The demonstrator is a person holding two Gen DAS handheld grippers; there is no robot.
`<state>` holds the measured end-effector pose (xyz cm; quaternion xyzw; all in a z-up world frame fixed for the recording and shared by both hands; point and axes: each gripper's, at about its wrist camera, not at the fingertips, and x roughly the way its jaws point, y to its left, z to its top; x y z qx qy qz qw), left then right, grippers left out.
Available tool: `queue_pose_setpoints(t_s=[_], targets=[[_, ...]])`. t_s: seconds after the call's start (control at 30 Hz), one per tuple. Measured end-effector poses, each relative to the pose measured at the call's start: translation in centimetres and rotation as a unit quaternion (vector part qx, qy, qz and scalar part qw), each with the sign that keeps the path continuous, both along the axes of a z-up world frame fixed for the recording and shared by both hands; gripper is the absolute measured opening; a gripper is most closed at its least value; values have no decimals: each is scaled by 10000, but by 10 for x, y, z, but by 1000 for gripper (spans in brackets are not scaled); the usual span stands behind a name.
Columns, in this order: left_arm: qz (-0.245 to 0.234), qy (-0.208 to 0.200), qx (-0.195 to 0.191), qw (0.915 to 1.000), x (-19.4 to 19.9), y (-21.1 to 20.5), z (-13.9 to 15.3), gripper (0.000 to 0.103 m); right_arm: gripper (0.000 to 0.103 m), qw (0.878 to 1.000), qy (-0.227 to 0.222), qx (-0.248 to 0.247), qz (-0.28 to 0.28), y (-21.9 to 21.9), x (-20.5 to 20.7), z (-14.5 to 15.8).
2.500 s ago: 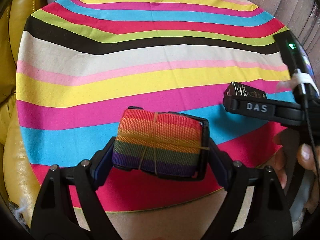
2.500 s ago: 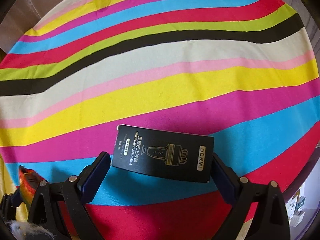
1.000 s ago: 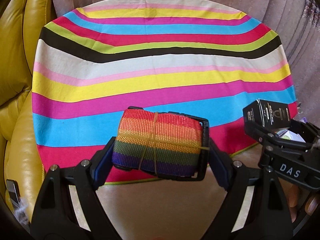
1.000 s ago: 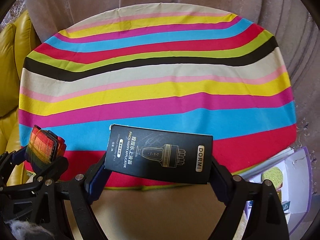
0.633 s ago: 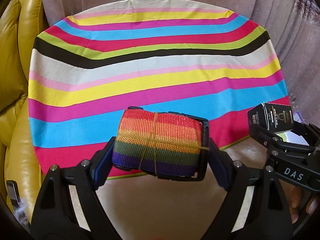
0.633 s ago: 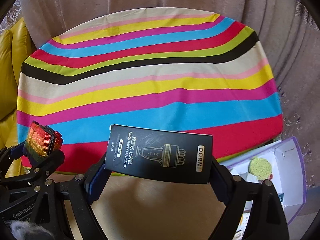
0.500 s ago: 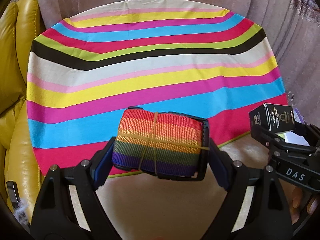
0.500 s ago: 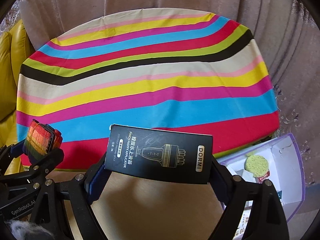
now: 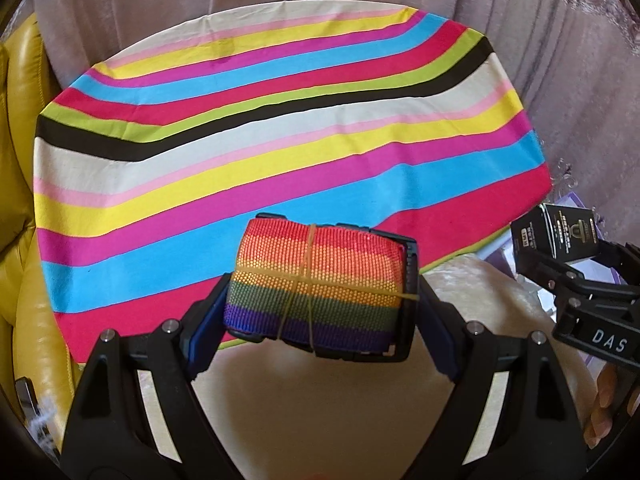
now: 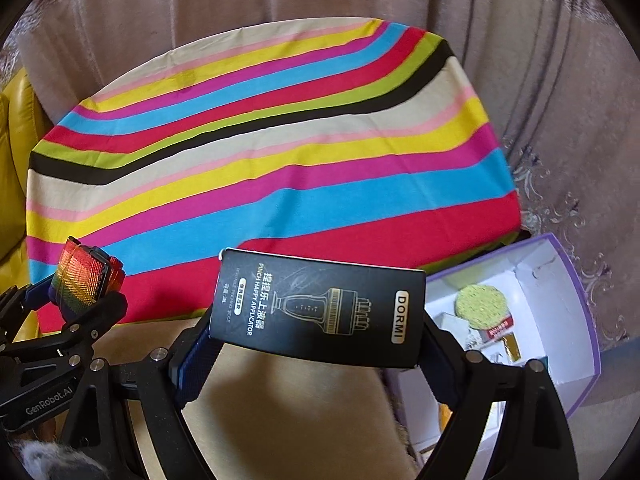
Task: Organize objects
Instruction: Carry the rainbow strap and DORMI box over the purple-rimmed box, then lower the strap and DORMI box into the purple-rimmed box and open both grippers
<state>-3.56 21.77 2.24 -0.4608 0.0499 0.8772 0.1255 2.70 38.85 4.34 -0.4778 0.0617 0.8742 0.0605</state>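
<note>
My left gripper [image 9: 320,300] is shut on a rolled rainbow strap [image 9: 316,280] bound with a rubber band and fitted with a black buckle. It holds the strap in the air over the near edge of the striped round table [image 9: 280,120]. My right gripper [image 10: 316,320] is shut on a black DORMI box [image 10: 320,304], also held off the table's near right edge. The box and right gripper show at the right of the left wrist view [image 9: 560,236]. The strap shows at the left of the right wrist view [image 10: 84,276].
An open purple-rimmed white box [image 10: 560,312] sits low at the right and holds a yellow-green sponge [image 10: 480,304] and small packets. A yellow leather sofa [image 9: 20,160] lies left of the table. A curtain [image 10: 280,0] hangs behind. Beige carpet [image 9: 320,400] lies below.
Both grippers have pulled back from the table and turned right with their loads. The table has shrunk and tilted in view, and the purple-rimmed box has come further into the right wrist view.
</note>
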Motion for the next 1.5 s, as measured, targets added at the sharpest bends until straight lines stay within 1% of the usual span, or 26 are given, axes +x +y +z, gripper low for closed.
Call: queue_pose_setpoints(t_s=[0.33, 0.77, 1.5], targets=[[-464, 4, -70, 9989, 4, 39, -2, 87, 88, 9994, 1, -12, -342, 39, 19, 3], [-1012, 2, -200, 9947, 12, 89, -1, 87, 88, 9969, -50, 42, -789, 89, 45, -1], [-1754, -54, -317, 9840, 26, 159, -4, 87, 88, 9896, -31, 413, -1378, 140, 75, -2]])
